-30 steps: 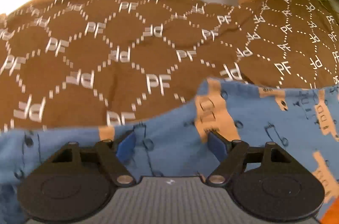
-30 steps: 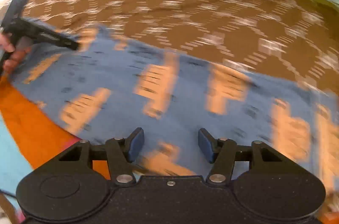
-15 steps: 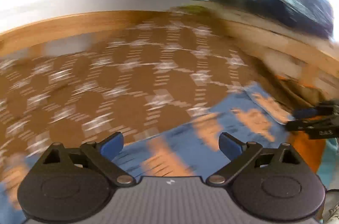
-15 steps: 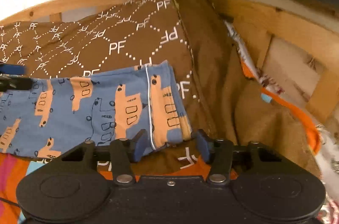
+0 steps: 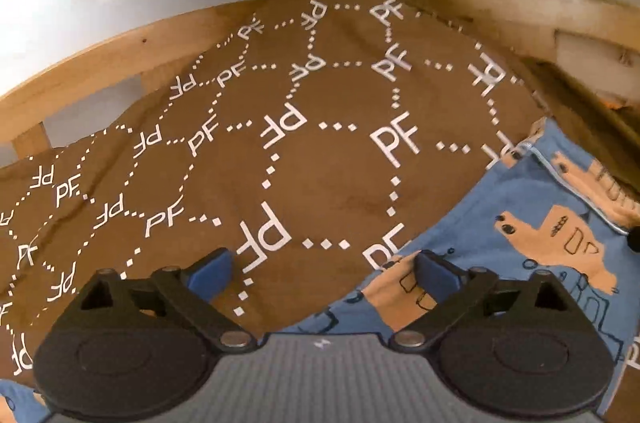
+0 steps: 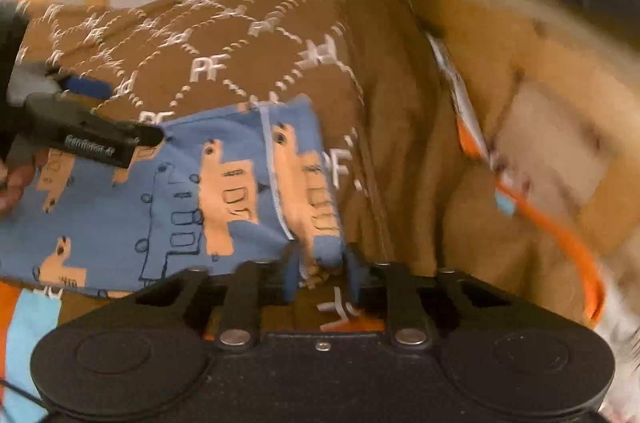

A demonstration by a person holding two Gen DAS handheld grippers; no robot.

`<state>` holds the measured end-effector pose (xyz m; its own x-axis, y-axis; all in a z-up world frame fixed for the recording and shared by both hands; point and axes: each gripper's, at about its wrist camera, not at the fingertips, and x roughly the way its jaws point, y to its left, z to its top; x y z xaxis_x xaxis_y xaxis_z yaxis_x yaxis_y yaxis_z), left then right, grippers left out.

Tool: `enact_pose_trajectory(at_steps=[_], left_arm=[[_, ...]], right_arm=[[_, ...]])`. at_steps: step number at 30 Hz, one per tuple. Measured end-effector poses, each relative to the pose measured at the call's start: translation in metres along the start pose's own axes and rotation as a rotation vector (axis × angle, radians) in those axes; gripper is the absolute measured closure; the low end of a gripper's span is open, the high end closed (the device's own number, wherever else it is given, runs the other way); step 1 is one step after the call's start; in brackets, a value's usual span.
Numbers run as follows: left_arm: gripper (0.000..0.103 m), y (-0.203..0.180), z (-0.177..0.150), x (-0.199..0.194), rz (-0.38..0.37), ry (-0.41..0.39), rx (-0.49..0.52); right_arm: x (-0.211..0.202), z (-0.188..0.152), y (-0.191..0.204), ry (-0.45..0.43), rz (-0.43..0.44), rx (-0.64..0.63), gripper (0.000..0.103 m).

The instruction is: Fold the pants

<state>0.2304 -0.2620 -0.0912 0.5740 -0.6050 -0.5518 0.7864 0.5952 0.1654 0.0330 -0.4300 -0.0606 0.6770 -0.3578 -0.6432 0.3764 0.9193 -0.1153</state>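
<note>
The pants (image 6: 224, 191) were spread flat on a brown patterned blanket (image 5: 320, 159), one narrow end toward the right; no completed fold could be made out. On the left, the left gripper (image 5: 322, 273) was held with its jaws wide apart and nothing between them, over the garment's far edge. On the right, the right gripper (image 6: 320, 273) was pinched onto the near corner of that end. Most of the folding was judged to remain

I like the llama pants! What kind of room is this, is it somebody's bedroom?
Probably a bedroom, yes. The blue pants lie on a brown bedspread printed with PF letters, inside a pale wooden bed frame. The right gripper pinches the pants' corner.
</note>
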Motion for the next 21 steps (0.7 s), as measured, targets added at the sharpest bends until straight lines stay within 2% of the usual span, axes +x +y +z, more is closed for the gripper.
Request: enact_pose_trajectory(at_steps=[3,5,7,9,12,14,15,17,19,21], left_arm=[[0.002,0.004,0.005,-0.014,-0.025,-0.014,-0.011],[0.002,0.008,0.009,-0.029,-0.069,-0.069,-0.039],[0.002,0.01,0.016,-0.04,-0.142,-0.126,-0.068],[0.002,0.004,0.024,-0.042,-0.19,-0.163,-0.056],[0.002,-0.014,0.032,-0.02,-0.139,-0.121,0.028],[0.002,-0.024,0.03,0.005,-0.096,-0.037,0.081],[0.001,-0.029,0.025,0.013,-0.076,-0.023,0.109],[0.0,-0.036,0.016,0.014,-0.047,-0.065,0.143],[0.001,-0.035,0.016,0.013,-0.044,-0.066,0.127],[0.003,-0.026,0.021,0.009,-0.074,-0.044,0.068]], right_arm=[[-0.013,0.0,-0.015,-0.031,0.063,0.105,0.058],[-0.016,0.0,-0.019,-0.037,0.091,0.122,0.051],[-0.009,0.0,-0.025,0.0,0.116,0.18,0.051],[-0.001,0.001,-0.032,0.033,0.136,0.257,0.052],[0.004,0.002,-0.044,0.043,0.177,0.412,0.052],[0.005,0.001,-0.049,0.044,0.198,0.484,0.061],[0.007,0.001,-0.049,0.047,0.193,0.497,0.064],[0.008,-0.001,-0.044,0.038,0.171,0.48,0.074],[0.006,-0.001,-0.038,0.02,0.153,0.455,0.078],[0.002,-0.002,-0.034,-0.008,0.135,0.439,0.081]])
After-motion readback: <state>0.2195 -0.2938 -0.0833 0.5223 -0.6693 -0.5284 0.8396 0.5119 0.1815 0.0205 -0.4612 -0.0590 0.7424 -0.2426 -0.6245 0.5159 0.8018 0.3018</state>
